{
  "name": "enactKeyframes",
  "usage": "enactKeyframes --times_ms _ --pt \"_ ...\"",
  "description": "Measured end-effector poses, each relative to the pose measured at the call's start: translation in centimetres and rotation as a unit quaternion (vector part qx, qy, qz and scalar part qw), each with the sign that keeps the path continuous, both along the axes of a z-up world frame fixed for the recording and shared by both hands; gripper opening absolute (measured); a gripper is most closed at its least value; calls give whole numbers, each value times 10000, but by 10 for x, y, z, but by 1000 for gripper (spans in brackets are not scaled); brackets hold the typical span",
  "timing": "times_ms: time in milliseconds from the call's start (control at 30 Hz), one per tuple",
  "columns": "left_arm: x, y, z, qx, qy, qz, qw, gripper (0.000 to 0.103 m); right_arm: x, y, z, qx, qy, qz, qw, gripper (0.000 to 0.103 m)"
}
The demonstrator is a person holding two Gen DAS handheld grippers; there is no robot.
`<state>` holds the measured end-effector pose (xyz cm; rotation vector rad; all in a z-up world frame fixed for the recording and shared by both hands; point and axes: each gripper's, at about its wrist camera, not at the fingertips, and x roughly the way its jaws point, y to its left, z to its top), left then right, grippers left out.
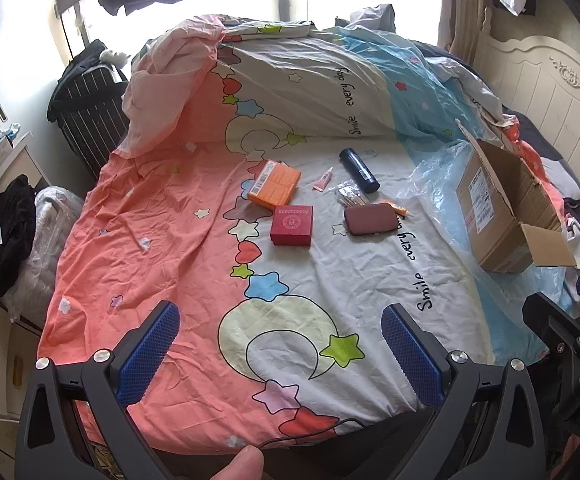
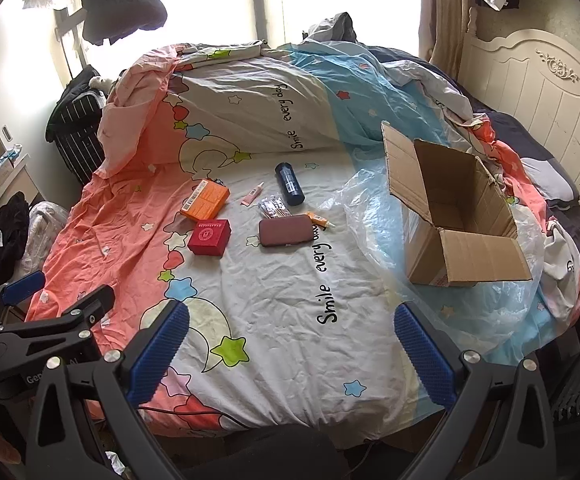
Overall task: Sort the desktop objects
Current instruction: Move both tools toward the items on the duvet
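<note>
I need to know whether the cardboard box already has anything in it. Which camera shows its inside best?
The right wrist view: the cardboard box opens toward the camera, and its inner walls show with nothing visible inside. The left wrist view shows the box mostly side-on, its labelled outer wall facing the camera, the interior largely hidden.

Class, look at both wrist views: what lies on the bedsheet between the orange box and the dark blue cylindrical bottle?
A small pink tube lies between the orange box and the dark blue cylindrical bottle, apart from both; both wrist views show it.
</note>
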<state>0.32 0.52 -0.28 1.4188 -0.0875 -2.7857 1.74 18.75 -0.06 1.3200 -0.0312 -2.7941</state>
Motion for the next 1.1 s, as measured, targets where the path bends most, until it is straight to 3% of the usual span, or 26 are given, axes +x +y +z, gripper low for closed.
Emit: enactKeyframes --times_ms 400,767,1100 --pt "1 -3 4 213 12 -94 9997 103 1 6 1 -160 -10 20 9999 103" --pt "0 0 -2 -108 -31 -39 9999 103 -2 5 2 -254 -58 13 9997 103" --pt "-9 -2 -16 -32 -212 -9 9998 103 -10 2 -7 -193 -119 153 9996 103"
